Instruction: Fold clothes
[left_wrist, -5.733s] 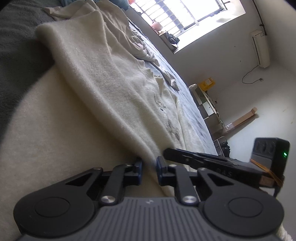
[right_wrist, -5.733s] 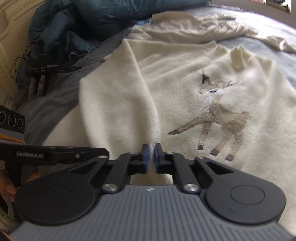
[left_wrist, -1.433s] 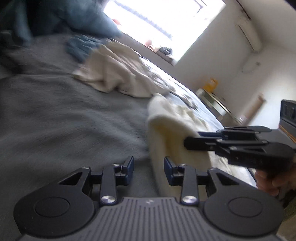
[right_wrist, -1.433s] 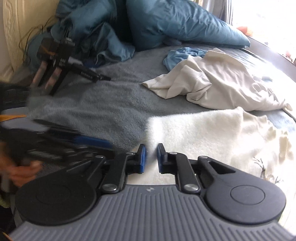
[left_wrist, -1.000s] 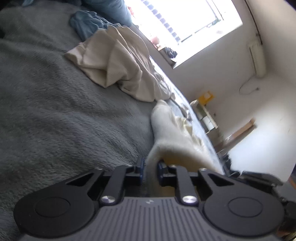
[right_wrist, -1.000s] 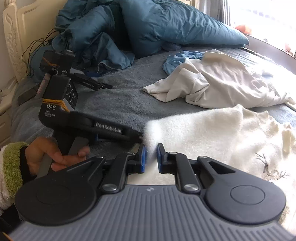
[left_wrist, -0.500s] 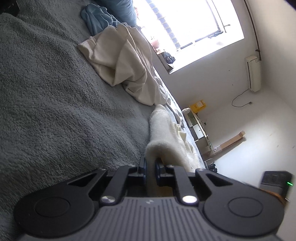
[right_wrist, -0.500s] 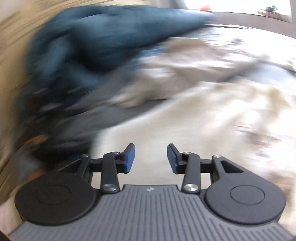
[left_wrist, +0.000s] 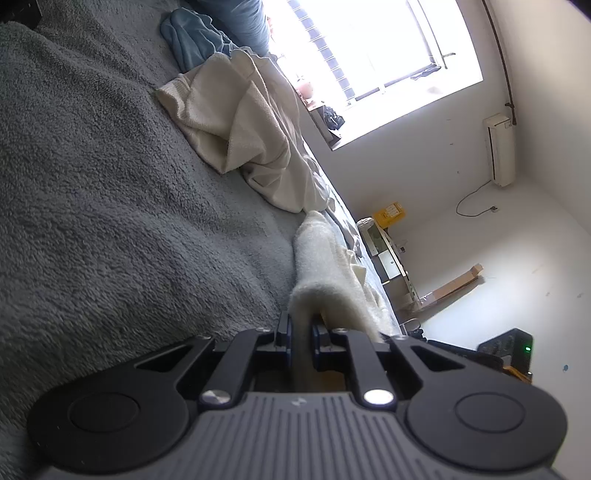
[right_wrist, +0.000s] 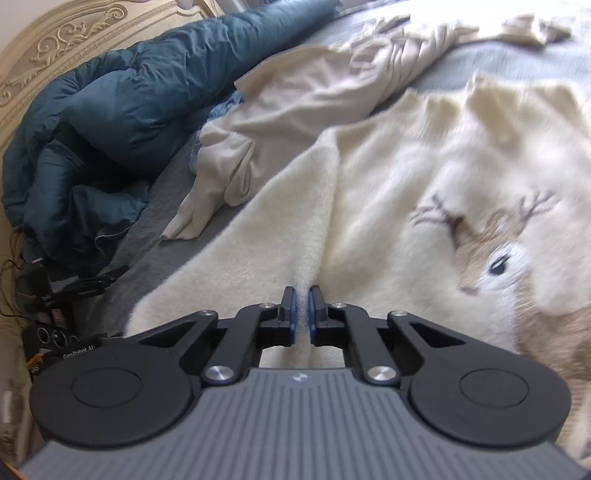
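On grey bedding (left_wrist: 110, 221), both jaws clenched on cream fleece sweater (right_wrist: 369, 221), far edges blurred, perhaps folded.

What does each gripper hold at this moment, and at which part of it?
Both hold the cream fleece sweater. The left gripper pinches a folded edge of it. The right gripper, whose jaws have just closed, pinches a raised fold of fabric beside the deer picture.
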